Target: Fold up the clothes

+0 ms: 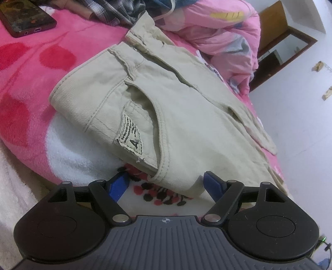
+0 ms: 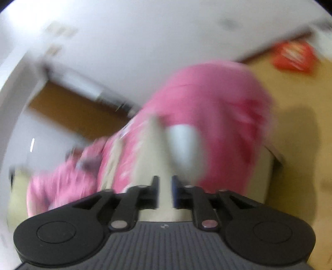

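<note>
Beige trousers (image 1: 166, 103) lie folded on a pink blanket (image 1: 41, 62), with a sewn label (image 1: 130, 135) by the pocket. My left gripper (image 1: 166, 183) sits low at the near edge and is open wide. Its blue fingers (image 1: 119, 184) stand on either side of the trousers' near corner without pressing it. The right wrist view is blurred. There a strip of the beige trousers (image 2: 153, 149) runs away from my right gripper (image 2: 166, 191). The right gripper's jaws stand a little apart, with that cloth in the narrow gap.
A phone (image 1: 25, 16) lies on the blanket at the far left. Plaid clothing (image 1: 112, 10) and a crumpled pink quilt (image 1: 217, 31) pile up behind the trousers. The bed's edge drops to a pale floor (image 1: 300, 124) on the right. A red object (image 2: 294, 56) lies on the floor.
</note>
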A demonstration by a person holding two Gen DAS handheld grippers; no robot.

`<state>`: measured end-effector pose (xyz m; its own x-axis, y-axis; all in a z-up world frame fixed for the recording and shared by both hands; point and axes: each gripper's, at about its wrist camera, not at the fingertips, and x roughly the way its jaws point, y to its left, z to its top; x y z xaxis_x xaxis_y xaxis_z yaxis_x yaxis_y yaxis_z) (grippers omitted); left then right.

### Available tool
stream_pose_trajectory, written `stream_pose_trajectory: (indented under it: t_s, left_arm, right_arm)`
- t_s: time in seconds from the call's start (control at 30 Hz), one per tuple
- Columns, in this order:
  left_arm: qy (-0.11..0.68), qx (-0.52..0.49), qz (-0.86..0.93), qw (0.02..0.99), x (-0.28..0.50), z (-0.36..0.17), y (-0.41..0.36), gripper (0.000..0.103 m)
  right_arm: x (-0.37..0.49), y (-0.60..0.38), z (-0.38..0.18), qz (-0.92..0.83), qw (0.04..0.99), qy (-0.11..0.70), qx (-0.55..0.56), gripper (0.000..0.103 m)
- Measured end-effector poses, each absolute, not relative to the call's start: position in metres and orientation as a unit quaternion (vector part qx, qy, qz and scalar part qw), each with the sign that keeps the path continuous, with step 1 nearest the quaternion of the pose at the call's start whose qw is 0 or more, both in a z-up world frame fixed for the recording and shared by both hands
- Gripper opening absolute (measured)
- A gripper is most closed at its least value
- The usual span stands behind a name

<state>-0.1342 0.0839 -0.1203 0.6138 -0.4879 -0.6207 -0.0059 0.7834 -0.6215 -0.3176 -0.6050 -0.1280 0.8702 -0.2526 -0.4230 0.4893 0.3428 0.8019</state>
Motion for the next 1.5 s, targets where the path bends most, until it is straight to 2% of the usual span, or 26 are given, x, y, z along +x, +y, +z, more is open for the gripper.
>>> stream_pose_trajectory:
  t_s: [0.03, 0.1, 0.17, 0.2, 0.37, 0.53, 0.8, 0.9, 1.0, 1.07, 1.13, 1.43, 1.5]
  left_arm:
    - [0.416, -0.296, -0.141, 0.849, -0.135, -0.120, 0.083, 0.079]
    - [0.415, -0.296, -0.137, 0.849, -0.136, -0.119, 0.083, 0.079]
    - [0.414, -0.296, -0.135, 0.850, -0.136, -0.119, 0.083, 0.079]
    - [0.414, -0.297, -0.134, 0.850, -0.136, -0.119, 0.083, 0.079]
    - [0.415, -0.300, -0.135, 0.848, -0.137, -0.120, 0.084, 0.079]
    - [0.410, -0.310, -0.146, 0.846, -0.137, -0.123, 0.088, 0.081]
    - [0.404, -0.327, -0.177, 0.836, -0.135, -0.130, 0.099, 0.083]
    - [0.399, -0.323, -0.189, 0.837, -0.136, -0.132, 0.100, 0.085]
    - [0.392, -0.321, -0.198, 0.839, -0.139, -0.133, 0.101, 0.085]
    - [0.390, -0.327, -0.203, 0.837, -0.139, -0.135, 0.104, 0.085]
    - [0.388, -0.334, -0.209, 0.833, -0.138, -0.136, 0.106, 0.085]
    - [0.399, -0.330, -0.209, 0.830, -0.136, -0.132, 0.106, 0.084]
    - [0.400, -0.320, -0.200, 0.835, -0.137, -0.130, 0.102, 0.084]
  right_arm:
    - [-0.298, -0.600, -0.117, -0.206, 0.827, 0.137, 0.505, 0.046]
    - [-0.259, -0.589, -0.095, -0.159, 0.853, 0.186, 0.461, 0.050]
    - [-0.220, -0.578, -0.073, -0.111, 0.873, 0.233, 0.414, 0.062]
    - [-0.195, -0.571, -0.068, -0.086, 0.873, 0.275, 0.392, 0.063]
    - [-0.121, -0.561, -0.070, -0.093, 0.816, 0.419, 0.387, 0.063]
    - [-0.084, -0.574, -0.079, -0.136, 0.761, 0.482, 0.413, 0.063]
    - [-0.046, -0.543, -0.074, -0.170, 0.738, 0.568, 0.322, 0.063]
    - [-0.034, -0.530, -0.079, -0.191, 0.731, 0.592, 0.280, 0.060]
    - [-0.028, -0.520, -0.079, -0.204, 0.730, 0.609, 0.234, 0.046]
    - [-0.031, -0.515, -0.076, -0.209, 0.734, 0.611, 0.210, 0.016]
    - [-0.039, -0.513, -0.068, -0.214, 0.747, 0.595, 0.204, 0.008]
    - [-0.029, -0.512, -0.020, -0.211, 0.852, 0.423, 0.223, 0.005]
    - [-0.013, -0.514, -0.027, -0.205, 0.864, 0.405, 0.219, 0.005]
